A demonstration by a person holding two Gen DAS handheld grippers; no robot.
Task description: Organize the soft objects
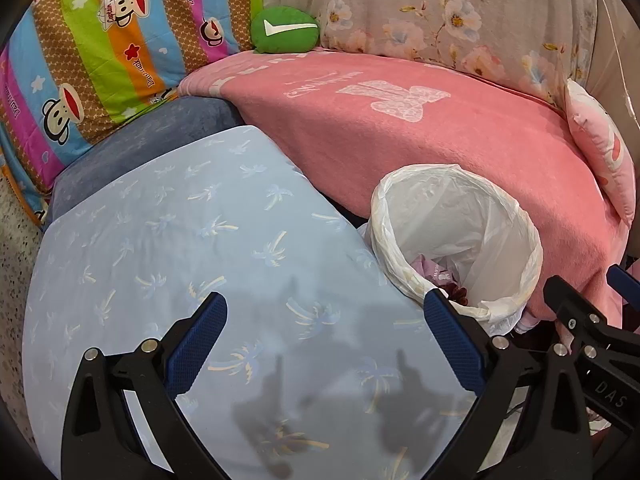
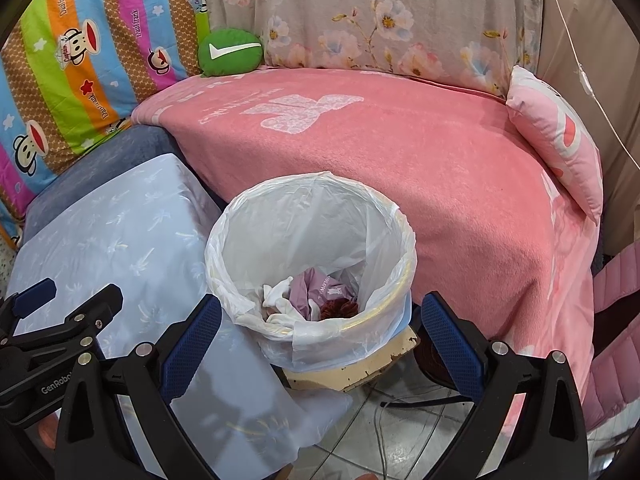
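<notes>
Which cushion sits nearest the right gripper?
The pale blue palm-print cushion, lying just beside the right gripper; the green one and pink one sit farther back.

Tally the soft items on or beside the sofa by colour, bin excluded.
Green: 1, round cushion
Pink: 2, blanket, small pillow
Light blue: 1, palm-print cushion
Dark blue: 1, cushion
Striped multicolour: 1, monkey-print quilt
Total: 6

1. I see a fuzzy, matt pink blanket.
2. The light blue cloth looks smooth and thin.
3. The bin liner is thin, crinkly, see-through plastic.
4. My gripper fingers have bumpy blue pads on black plastic.
</notes>
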